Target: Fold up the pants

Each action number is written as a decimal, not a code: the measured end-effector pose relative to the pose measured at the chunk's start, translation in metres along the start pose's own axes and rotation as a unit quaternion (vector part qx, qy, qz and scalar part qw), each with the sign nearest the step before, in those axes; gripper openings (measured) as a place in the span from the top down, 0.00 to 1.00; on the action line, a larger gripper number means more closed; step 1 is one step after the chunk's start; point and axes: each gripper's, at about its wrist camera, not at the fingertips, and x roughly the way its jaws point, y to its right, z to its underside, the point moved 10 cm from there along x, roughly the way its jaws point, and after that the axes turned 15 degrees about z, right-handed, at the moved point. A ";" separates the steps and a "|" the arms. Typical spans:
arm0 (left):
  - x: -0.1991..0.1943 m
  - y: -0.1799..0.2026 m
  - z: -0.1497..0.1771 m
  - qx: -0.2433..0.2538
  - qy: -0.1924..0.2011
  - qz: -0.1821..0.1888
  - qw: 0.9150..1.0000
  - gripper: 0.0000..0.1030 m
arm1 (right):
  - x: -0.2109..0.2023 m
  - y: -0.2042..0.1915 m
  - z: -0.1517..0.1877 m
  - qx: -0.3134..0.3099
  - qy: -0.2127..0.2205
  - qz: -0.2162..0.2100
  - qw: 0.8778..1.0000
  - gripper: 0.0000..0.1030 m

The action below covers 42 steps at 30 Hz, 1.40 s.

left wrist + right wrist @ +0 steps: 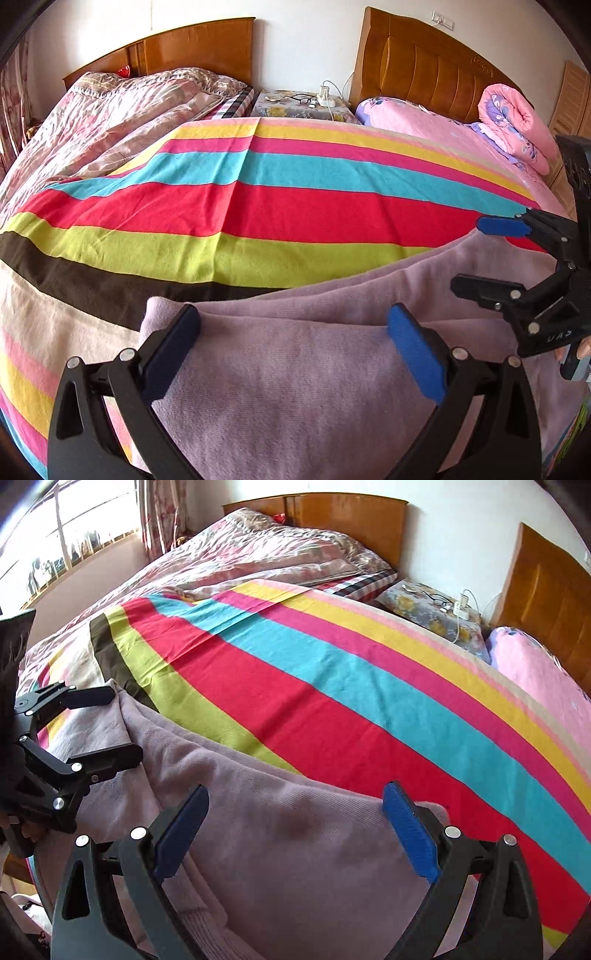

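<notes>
Pants [295,369], a lilac knit already doubled into layers, lie along the near edge of the striped blanket [258,206] in the left wrist view, with the left gripper [295,354] spread wide over their left end and the right gripper [469,254] equally wide at the far-right edge. From the right wrist view the right gripper [295,834] straddles the pants [280,849] with fingers apart and the left gripper [114,723] gapes at near left, so I judge a fold is about to begin: each must close on an edge. Ahead the blanket is bare; the pink quilt [258,557] lies far off.
</notes>
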 end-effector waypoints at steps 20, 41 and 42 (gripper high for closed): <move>0.009 0.000 -0.002 -0.004 0.002 -0.008 1.000 0.01 | 0.022 0.008 -0.017 0.023 -0.012 0.056 0.998 0.12; 0.009 -0.001 -0.001 -0.004 0.003 -0.008 1.000 0.01 | -0.014 0.098 0.041 0.138 -0.020 0.118 0.983 0.13; 0.009 -0.001 -0.001 -0.004 0.003 -0.008 1.000 0.01 | -0.025 0.097 0.051 0.135 -0.019 0.120 0.983 0.13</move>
